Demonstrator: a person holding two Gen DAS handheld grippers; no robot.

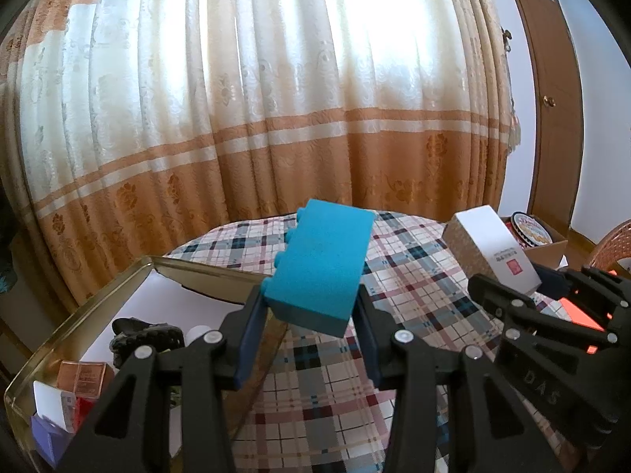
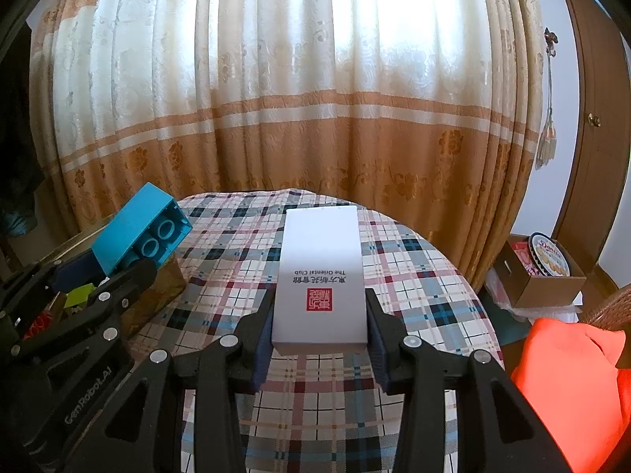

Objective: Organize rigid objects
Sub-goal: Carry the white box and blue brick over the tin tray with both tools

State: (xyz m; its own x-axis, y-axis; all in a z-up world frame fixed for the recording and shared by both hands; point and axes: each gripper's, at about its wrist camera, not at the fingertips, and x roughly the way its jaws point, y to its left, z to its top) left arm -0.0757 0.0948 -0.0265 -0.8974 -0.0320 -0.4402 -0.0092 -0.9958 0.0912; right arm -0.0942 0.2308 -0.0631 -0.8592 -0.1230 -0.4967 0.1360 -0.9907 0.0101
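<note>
My left gripper (image 1: 309,315) is shut on a large blue toy brick (image 1: 321,264) and holds it in the air above the plaid-clothed round table (image 1: 414,295), by the edge of an open gold tin (image 1: 79,307). The brick also shows in the right wrist view (image 2: 136,234), hollow underside facing the camera. My right gripper (image 2: 319,327) is shut on a white box (image 2: 321,276) with a red seal and "The Oriental Club" printed on it, held above the table (image 2: 414,276). The box shows in the left wrist view (image 1: 493,248) to the right.
The gold tin holds a dark toy (image 1: 146,335), a small clear pink box (image 1: 81,378) and other small items. A cardboard box with a round cookie tin (image 2: 550,256) sits on the floor at the right. An orange cloth (image 2: 575,378) lies at lower right. Curtains hang behind the table.
</note>
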